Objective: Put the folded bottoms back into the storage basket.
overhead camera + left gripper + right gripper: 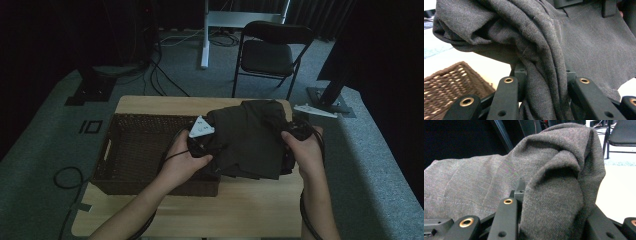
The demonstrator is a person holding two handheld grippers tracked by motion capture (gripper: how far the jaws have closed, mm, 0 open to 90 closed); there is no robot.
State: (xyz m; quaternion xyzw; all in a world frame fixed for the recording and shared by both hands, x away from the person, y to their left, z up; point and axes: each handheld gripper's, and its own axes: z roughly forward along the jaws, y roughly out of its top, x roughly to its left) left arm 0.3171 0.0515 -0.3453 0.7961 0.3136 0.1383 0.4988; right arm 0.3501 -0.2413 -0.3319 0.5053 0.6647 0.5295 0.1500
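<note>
High view: my left gripper (202, 145) and right gripper (290, 142) each pinch the folded dark garment (247, 137) above the table (250, 210); the wicker basket (135, 150) lies at nine o'clock, nearer my left hand.

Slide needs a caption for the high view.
Both grippers, left gripper and right gripper, hold a folded dark garment beside a wicker basket.
</note>
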